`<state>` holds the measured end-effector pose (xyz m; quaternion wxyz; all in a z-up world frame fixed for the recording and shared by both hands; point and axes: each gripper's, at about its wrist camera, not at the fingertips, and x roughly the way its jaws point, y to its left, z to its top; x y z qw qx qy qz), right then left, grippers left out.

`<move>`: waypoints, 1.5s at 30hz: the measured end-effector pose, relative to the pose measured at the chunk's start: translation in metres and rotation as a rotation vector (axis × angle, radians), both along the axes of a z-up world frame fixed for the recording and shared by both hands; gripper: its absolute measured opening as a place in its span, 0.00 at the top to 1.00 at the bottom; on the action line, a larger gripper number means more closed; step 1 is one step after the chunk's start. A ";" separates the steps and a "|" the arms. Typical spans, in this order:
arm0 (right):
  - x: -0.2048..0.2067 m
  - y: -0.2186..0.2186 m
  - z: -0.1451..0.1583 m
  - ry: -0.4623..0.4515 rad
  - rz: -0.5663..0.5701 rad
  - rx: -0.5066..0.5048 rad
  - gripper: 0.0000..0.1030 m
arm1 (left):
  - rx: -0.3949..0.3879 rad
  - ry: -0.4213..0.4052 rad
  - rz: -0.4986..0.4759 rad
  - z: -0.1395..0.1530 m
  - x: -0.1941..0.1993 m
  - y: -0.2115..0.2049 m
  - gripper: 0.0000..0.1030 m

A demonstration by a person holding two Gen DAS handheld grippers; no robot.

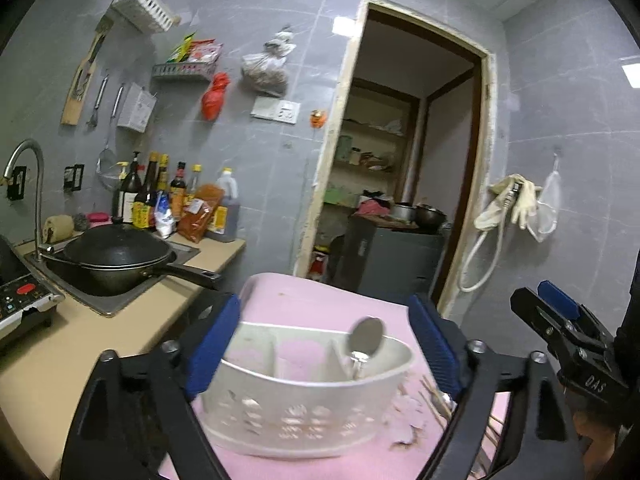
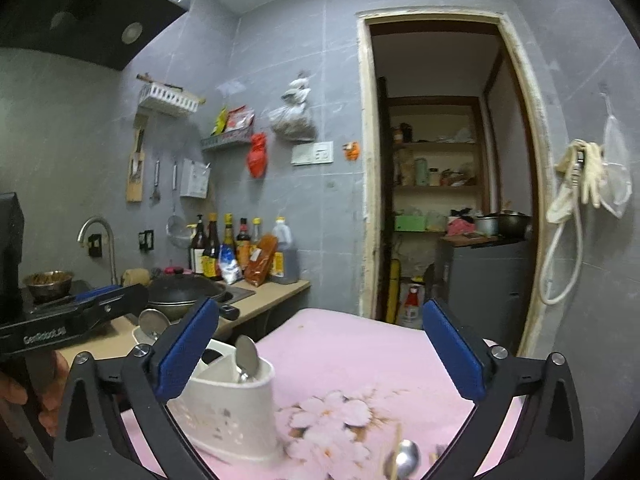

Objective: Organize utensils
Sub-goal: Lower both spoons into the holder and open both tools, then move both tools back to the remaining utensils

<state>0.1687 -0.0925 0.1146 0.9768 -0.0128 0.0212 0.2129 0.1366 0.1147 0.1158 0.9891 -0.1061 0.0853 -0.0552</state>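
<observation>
A white perforated utensil holder (image 1: 304, 392) with compartments stands on a pink flowered mat (image 1: 320, 304). One metal spoon (image 1: 362, 340) stands bowl-up in its right compartment. My left gripper (image 1: 324, 348) is open, its blue pads either side of the holder, empty. Loose chopsticks and utensils (image 1: 436, 400) lie right of the holder. In the right wrist view the holder (image 2: 232, 404) with the spoon (image 2: 246, 356) sits at lower left, and another spoon (image 2: 402, 460) with chopsticks lies on the mat (image 2: 340, 344) at the bottom. My right gripper (image 2: 320, 352) is open and empty above the mat.
A counter (image 1: 80, 340) on the left carries a sink with a black wok (image 1: 116, 256), a tap, sauce bottles (image 1: 172, 196) and an induction cooker (image 1: 20, 300). An open doorway (image 1: 400, 160) lies behind the mat. The right gripper (image 1: 560, 328) shows at the right edge.
</observation>
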 end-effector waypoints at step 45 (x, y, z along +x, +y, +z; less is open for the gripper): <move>0.021 -0.127 -0.092 0.382 -0.191 -0.181 0.16 | 0.163 0.549 -0.301 -0.097 0.069 -0.156 0.34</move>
